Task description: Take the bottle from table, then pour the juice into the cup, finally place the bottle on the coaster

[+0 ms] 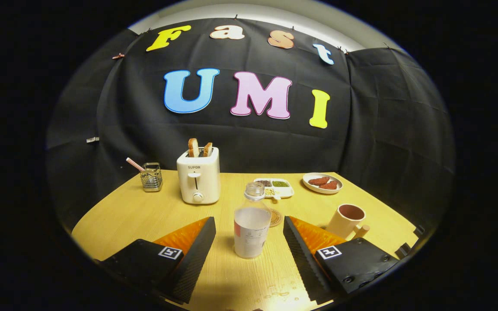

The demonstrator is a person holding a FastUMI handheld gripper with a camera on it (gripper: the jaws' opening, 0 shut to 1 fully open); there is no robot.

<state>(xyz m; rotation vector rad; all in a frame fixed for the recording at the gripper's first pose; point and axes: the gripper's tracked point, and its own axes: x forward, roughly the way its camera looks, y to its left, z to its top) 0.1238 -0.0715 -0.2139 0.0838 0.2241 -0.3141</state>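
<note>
Just upright bottle, tongs spread, untouched.

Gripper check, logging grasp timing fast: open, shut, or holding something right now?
Gripper: open, fingers either side of the bottle, neither touching it, holding nothing.

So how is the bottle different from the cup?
The bottle is tall, clear and narrow-necked; the cup is short, opaque and wide-mouthed, with a handle. The bottle stands between the open gripper's fingers; the cup sits beside one finger. Both stand upright on the table.
</note>
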